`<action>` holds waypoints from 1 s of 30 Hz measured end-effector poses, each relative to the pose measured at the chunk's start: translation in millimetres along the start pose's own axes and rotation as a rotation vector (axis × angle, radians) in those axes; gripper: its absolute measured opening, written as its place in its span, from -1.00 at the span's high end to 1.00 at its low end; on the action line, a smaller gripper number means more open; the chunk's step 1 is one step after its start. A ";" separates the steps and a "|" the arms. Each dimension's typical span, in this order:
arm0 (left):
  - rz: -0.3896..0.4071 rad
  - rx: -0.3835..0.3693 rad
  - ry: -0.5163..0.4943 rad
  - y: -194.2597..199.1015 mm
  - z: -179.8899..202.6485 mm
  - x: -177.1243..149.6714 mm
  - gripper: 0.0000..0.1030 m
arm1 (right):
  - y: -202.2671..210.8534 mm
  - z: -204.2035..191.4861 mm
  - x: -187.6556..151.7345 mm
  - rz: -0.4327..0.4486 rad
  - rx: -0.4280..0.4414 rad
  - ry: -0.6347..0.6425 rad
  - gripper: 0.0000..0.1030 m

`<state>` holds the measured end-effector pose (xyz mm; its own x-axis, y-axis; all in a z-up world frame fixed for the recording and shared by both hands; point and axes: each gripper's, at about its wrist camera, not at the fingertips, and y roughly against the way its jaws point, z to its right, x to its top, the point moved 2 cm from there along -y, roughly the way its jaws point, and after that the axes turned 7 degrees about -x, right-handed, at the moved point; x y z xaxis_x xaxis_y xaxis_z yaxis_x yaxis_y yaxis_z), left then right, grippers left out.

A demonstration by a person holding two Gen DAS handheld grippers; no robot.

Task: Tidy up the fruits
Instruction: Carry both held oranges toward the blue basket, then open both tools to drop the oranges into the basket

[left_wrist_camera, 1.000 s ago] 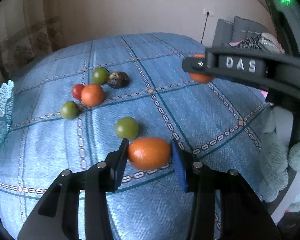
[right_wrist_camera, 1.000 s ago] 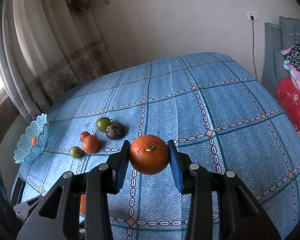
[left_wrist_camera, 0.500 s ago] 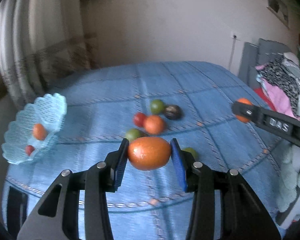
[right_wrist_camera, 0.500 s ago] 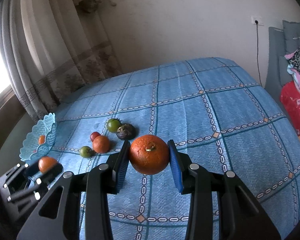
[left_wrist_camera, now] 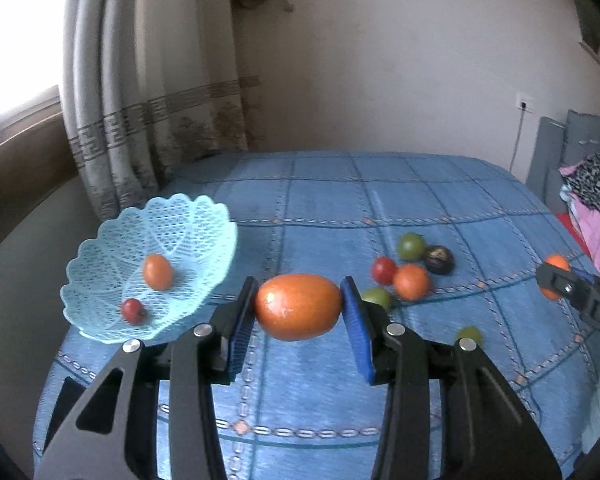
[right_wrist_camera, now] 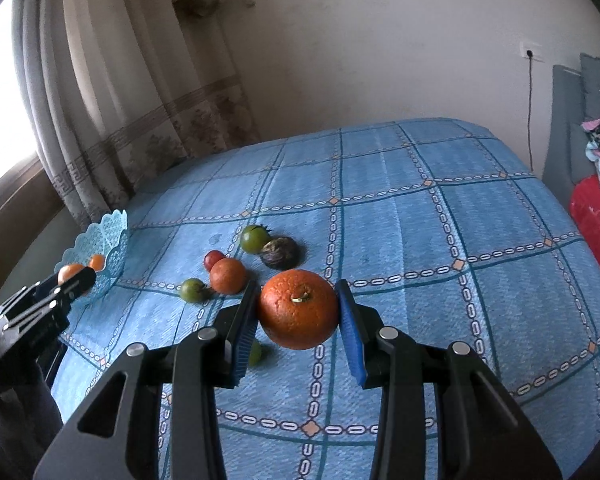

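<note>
Jaws of both grippers clamp oranges; basket (left_wrist_camera: 204, 216) sits at the bedspread's (left_wrist_camera: 440, 208) edge.

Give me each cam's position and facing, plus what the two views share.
Left wrist: sits behind the left claw, facing the lace basket at the bed's edge; own fingers grip an oval orange fruit.
Right wrist: sits behind the right claw, facing across the blue bedspread toward the curtain; own fingers grip a round orange.
Shared: the loose fruit cluster, the basket, and each other's claw.
</note>
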<state>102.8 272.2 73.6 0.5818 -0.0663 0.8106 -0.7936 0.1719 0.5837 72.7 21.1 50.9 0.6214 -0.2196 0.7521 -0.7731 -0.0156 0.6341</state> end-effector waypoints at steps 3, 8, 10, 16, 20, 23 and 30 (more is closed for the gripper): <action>0.004 0.017 0.017 -0.7 -11.3 1.1 0.15 | -1.9 -5.3 -0.4 -0.006 0.007 0.003 0.25; 0.016 0.048 0.053 -0.4 -38.1 4.5 0.15 | -2.6 -19.1 2.9 -0.005 0.015 0.025 0.25; 0.020 0.063 0.071 0.0 -50.4 6.5 0.15 | -1.5 -28.0 5.6 0.000 0.022 0.041 0.25; 0.030 0.104 0.134 0.3 -90.1 11.2 0.15 | -1.1 -59.4 10.4 0.003 0.047 0.090 0.25; 0.034 0.120 0.172 -0.2 -111.2 12.5 0.15 | -2.6 -87.0 12.5 0.001 0.069 0.133 0.25; 0.034 0.128 0.207 -1.2 -127.6 11.5 0.15 | -4.7 -106.1 14.1 0.000 0.085 0.162 0.26; 0.014 0.130 0.274 -10.0 -156.2 7.2 0.15 | -14.5 -151.3 18.2 -0.011 0.136 0.208 0.26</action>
<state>142.8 423.5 66.2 0.5831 0.2061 0.7858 -0.8076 0.0423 0.5881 114.5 164.9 82.6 0.6320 -0.0129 0.7749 -0.7673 -0.1508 0.6233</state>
